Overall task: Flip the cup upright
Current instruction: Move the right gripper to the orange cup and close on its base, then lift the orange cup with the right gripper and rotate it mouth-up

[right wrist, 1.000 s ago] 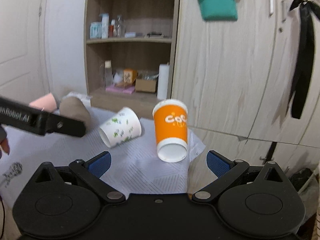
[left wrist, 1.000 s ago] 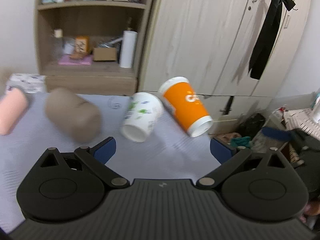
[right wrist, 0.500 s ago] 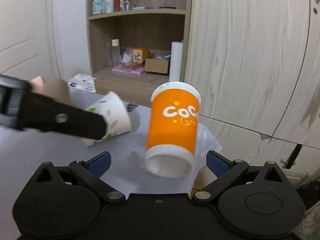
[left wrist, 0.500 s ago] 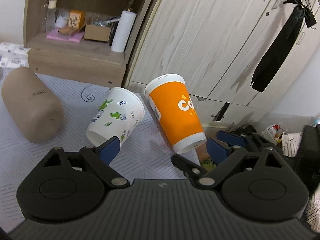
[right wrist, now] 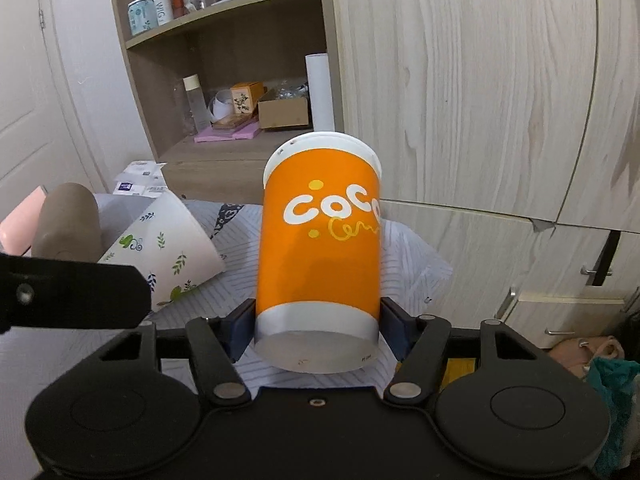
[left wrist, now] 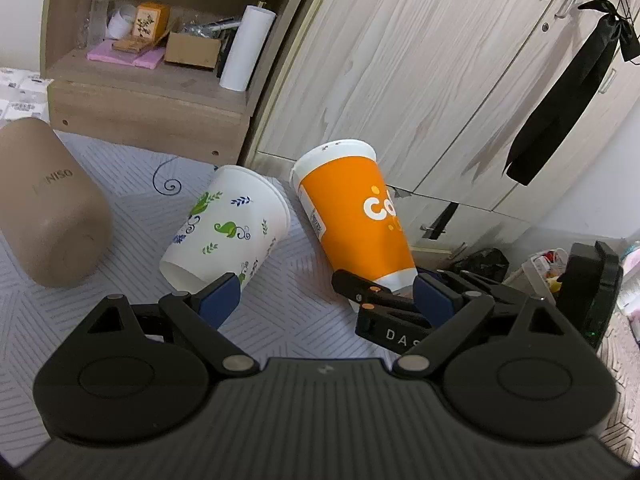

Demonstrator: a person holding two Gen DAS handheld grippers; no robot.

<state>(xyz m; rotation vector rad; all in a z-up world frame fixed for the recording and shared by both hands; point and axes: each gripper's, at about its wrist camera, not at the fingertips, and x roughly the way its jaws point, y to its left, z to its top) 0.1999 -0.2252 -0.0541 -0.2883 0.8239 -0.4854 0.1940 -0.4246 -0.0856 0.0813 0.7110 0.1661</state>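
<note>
Cup [right wrist: 318, 248], orange, lies on its side near the cloth's [left wrist: 296, 304] right edge, base toward the right gripper [right wrist: 318, 330], rim away. Going left to right.

Tan tumbler [left wrist: 48, 208] on its side at far left, cut by the frame edge in the left view. In the right view a pink thing [right wrist: 18, 220] sits behind it; too little shows to name it.

White cup [left wrist: 226, 228] next, on its side, mouth toward the left gripper [left wrist: 320, 298]. That gripper's jaws are spread wide, holding nothing; one pad overlaps the white cup's rim in the picture, contact unclear.

Right gripper's pads sit against both sides of the orange cup's base band, apparently clamped on it. Risks, as I judge them:
- grip is low on a thin paper wall, so squeezing could dent it
- pivoting from the base end, cup may slip out or swing
- table edge is close on the right, so a dropped cup could roll off
- white cup is near; a swing could knock it

Hidden: underside contact with cloth, the orange cup's mouth, part of its logo.
</note>
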